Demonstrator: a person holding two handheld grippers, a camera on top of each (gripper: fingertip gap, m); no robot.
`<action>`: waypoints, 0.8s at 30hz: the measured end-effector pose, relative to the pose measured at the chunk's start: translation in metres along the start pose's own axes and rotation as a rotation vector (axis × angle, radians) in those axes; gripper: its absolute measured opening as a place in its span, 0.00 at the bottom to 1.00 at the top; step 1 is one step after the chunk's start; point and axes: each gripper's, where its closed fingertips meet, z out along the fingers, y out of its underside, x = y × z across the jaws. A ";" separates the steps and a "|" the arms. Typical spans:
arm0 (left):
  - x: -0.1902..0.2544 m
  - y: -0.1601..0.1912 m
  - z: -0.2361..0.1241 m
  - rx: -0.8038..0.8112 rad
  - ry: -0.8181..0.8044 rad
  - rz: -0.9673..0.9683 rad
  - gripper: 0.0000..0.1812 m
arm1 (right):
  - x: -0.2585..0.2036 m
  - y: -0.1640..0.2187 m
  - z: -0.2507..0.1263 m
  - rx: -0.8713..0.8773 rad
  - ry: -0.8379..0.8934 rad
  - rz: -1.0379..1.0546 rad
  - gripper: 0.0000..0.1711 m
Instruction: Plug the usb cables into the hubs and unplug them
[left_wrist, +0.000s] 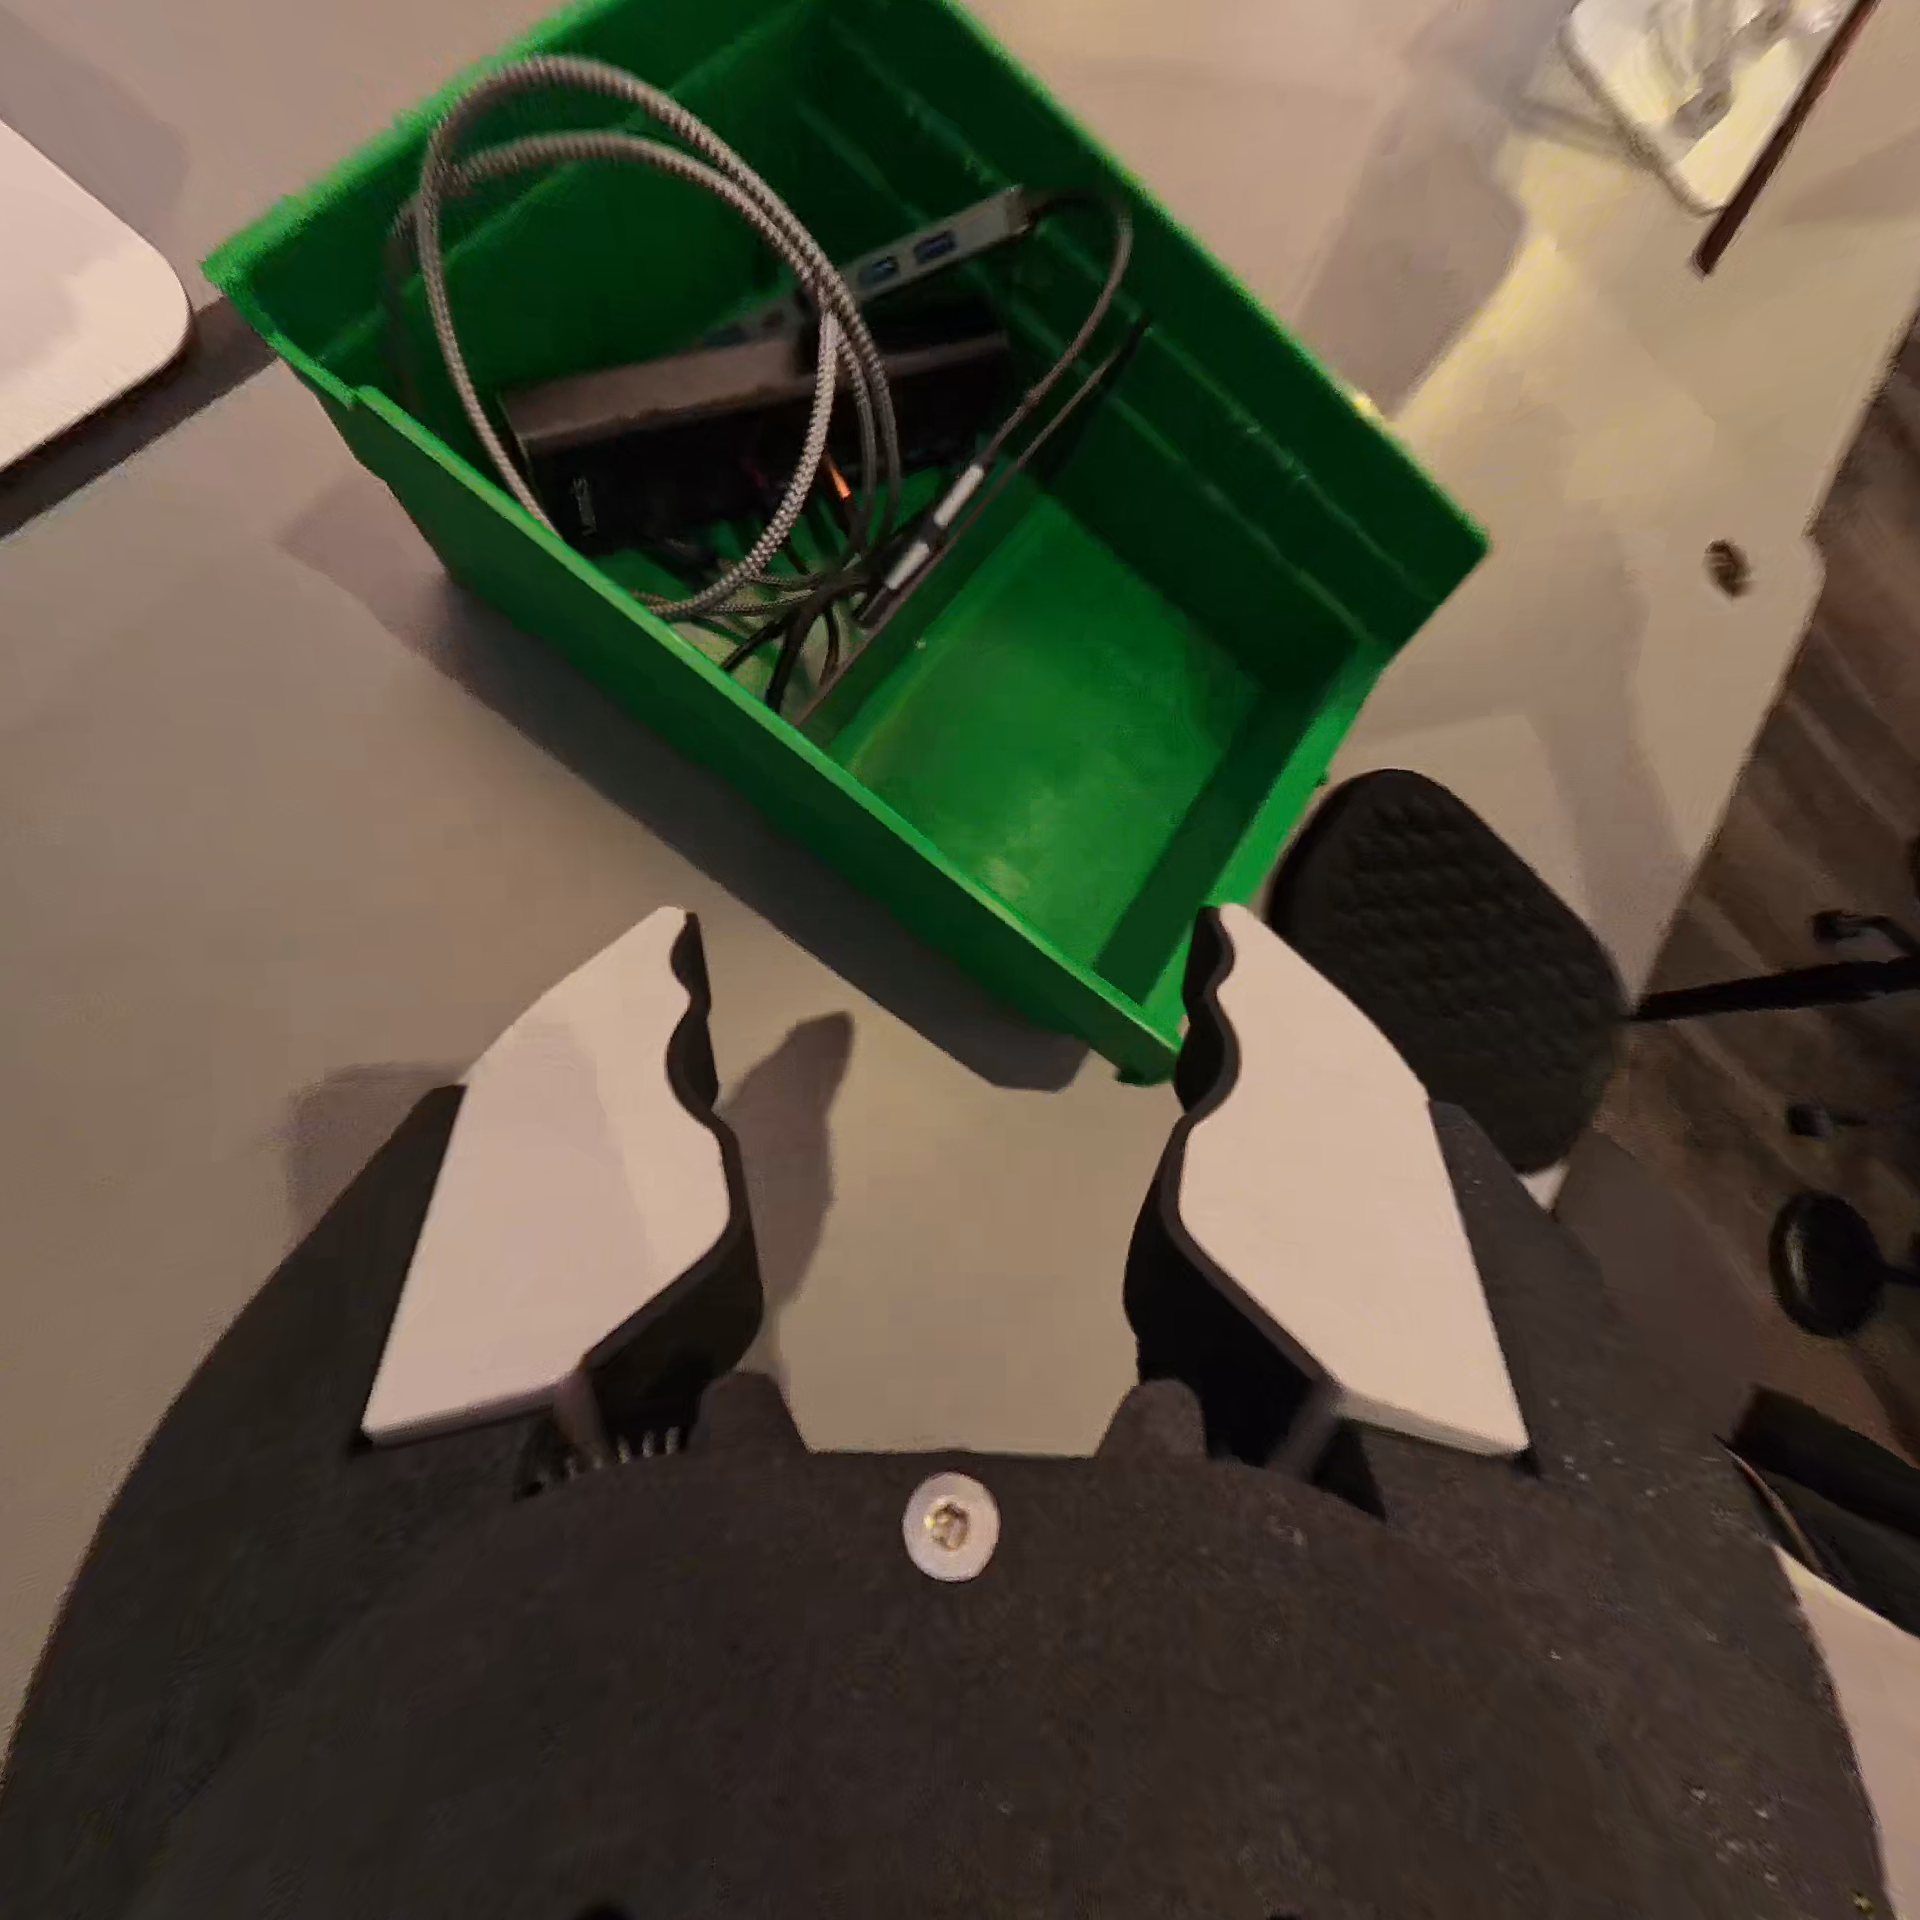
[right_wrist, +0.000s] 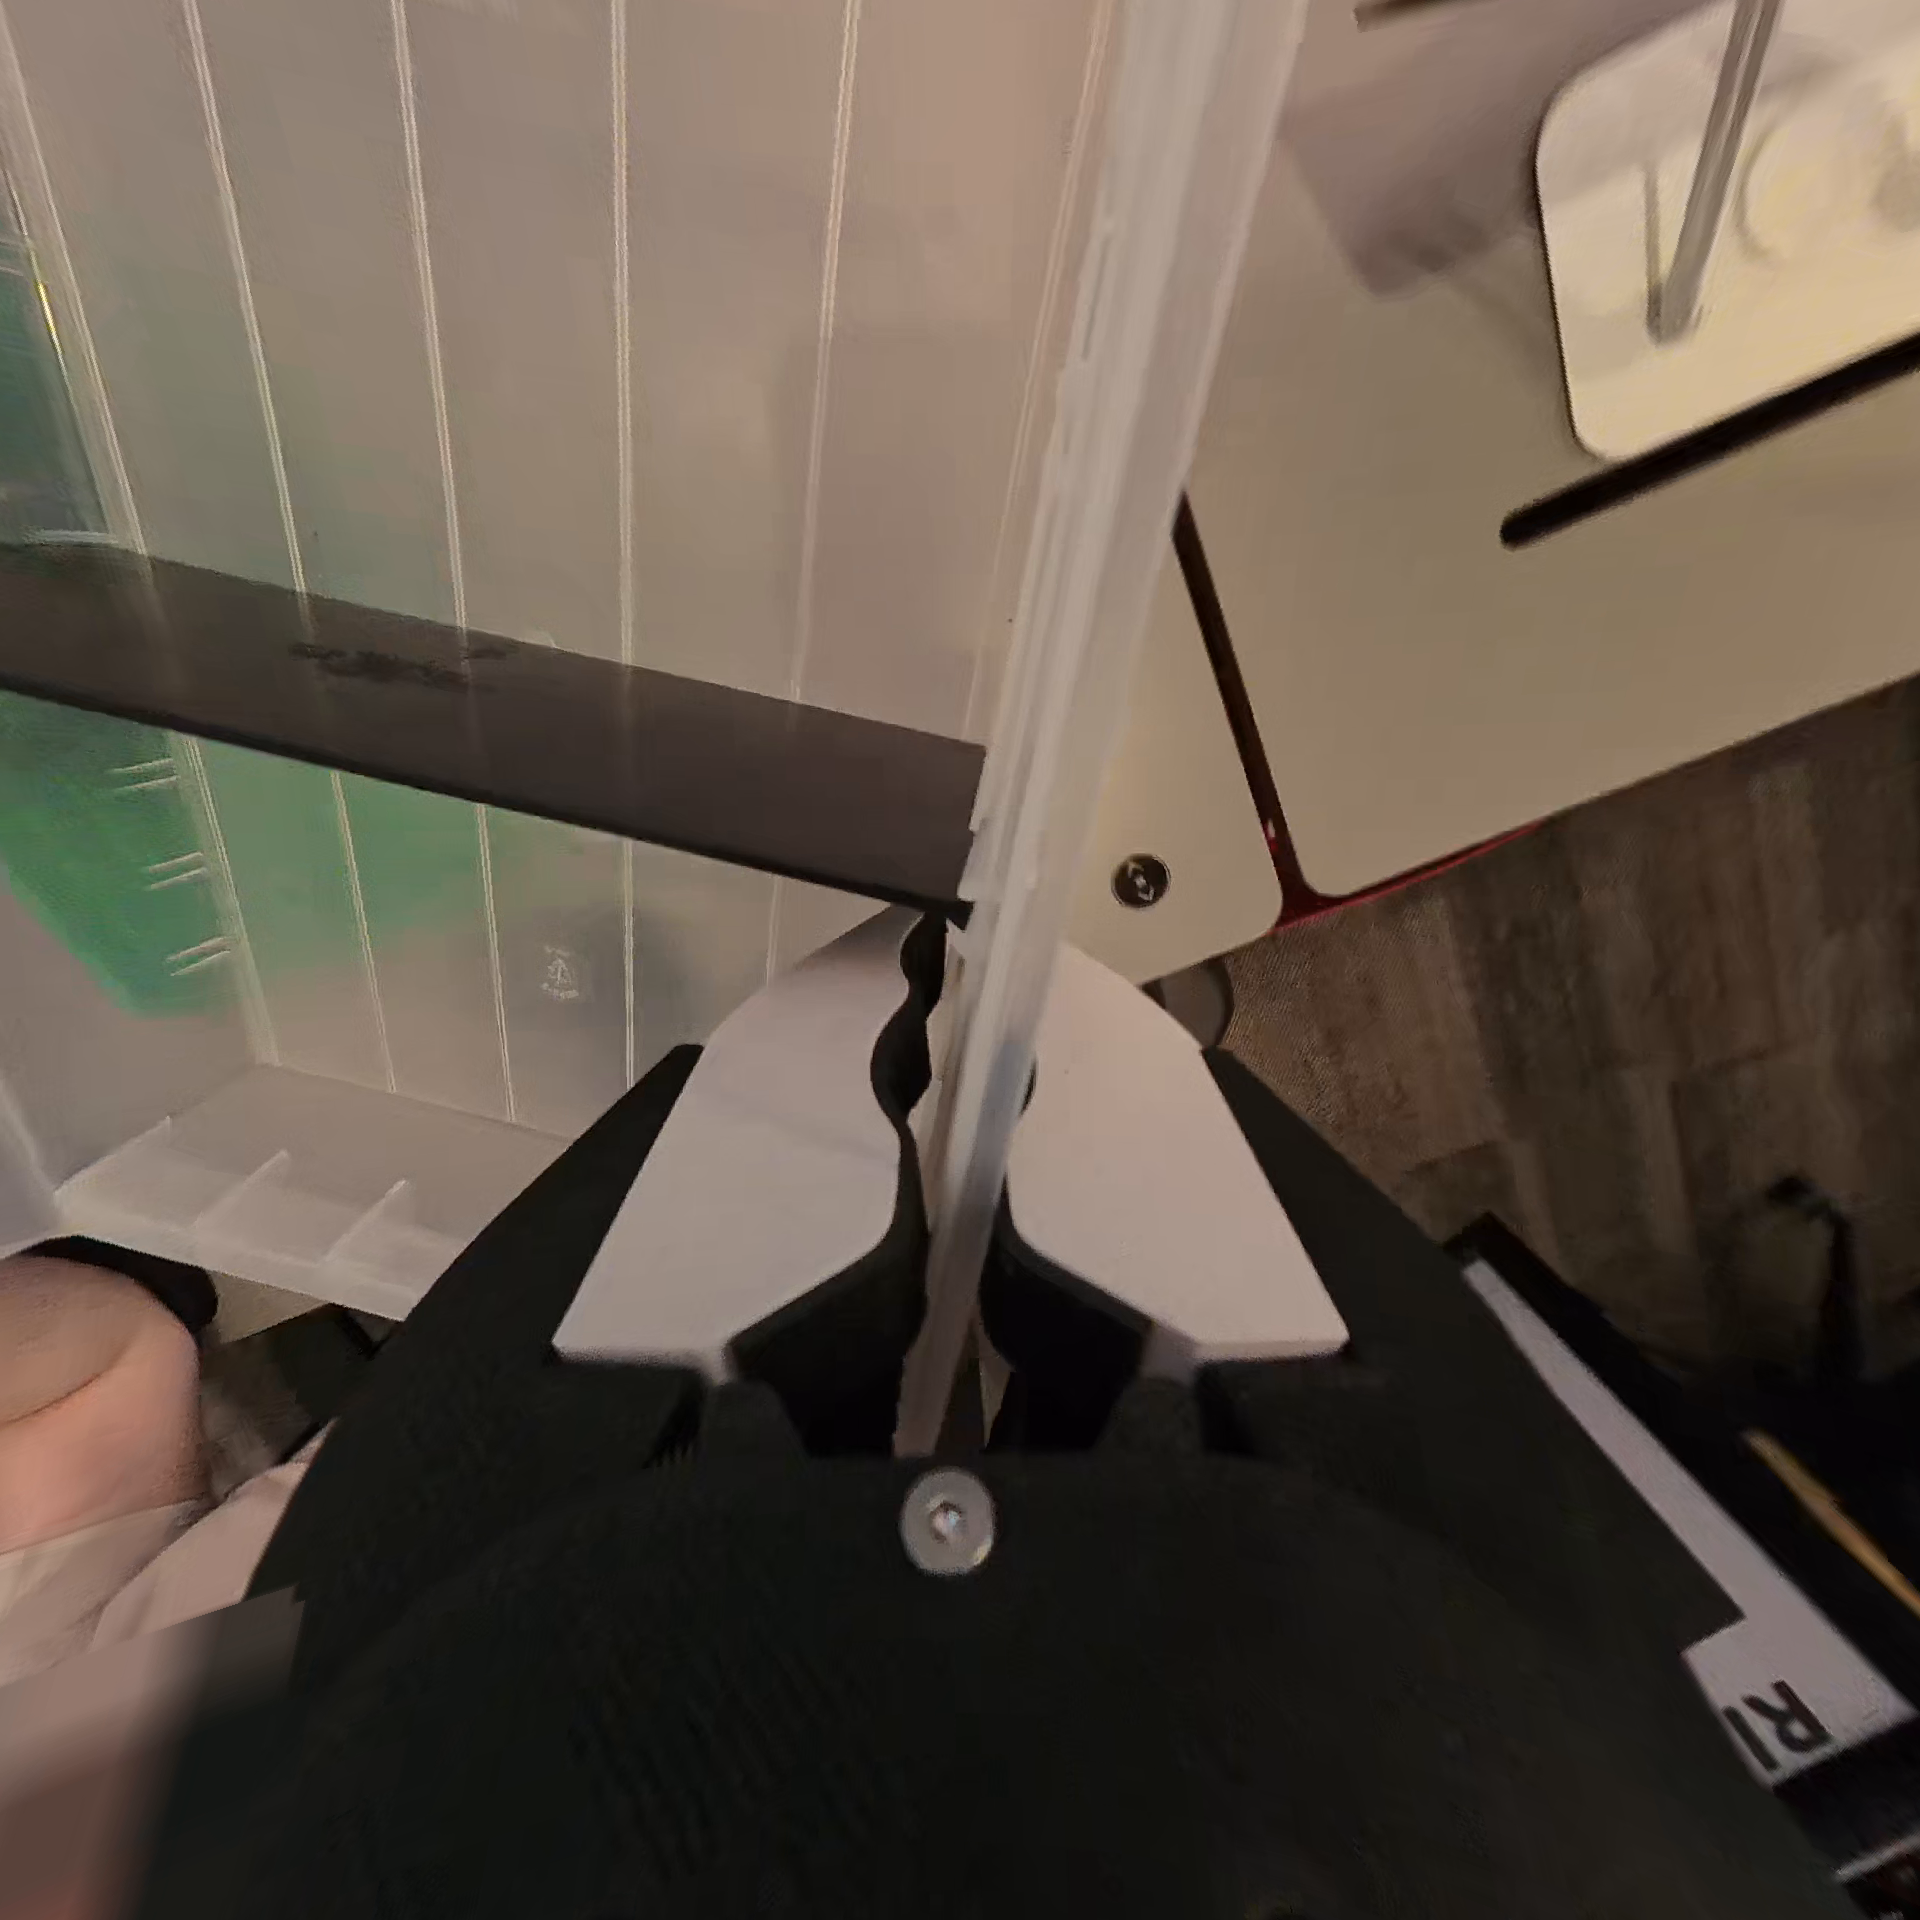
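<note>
Two grippers, one green plastic bin (left_wrist: 1049, 748) on a pale tabletop (left_wrist: 260, 831).

Left gripper (left_wrist: 945, 997): white-faced fingers spread wide, nothing between them, hovering over the tabletop just beside the bin's near corner. Bin contents, far compartment behind a dark divider: grey braided usb cables (left_wrist: 665, 343) looped in a coil, grey slim usb hubs (left_wrist: 914, 255) lying beneath and behind the coil; near compartment bare. Right gripper (right_wrist: 961, 935): fingers pinched on the rim of a translucent ribbed plastic bin (right_wrist: 1091, 520), the green bin showing blurred through its wall.
</note>
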 end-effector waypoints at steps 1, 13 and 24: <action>-0.002 0.001 0.013 -0.013 -0.016 0.001 0.49 | 0.016 0.010 0.008 -0.015 -0.010 0.026 0.03; 0.006 0.047 0.079 -0.331 0.082 -0.045 0.46 | 0.099 0.093 0.137 -0.265 -0.050 0.082 0.03; 0.011 0.058 0.070 -0.445 0.419 -0.241 0.24 | 0.064 0.070 0.202 -0.255 -0.049 -0.015 0.03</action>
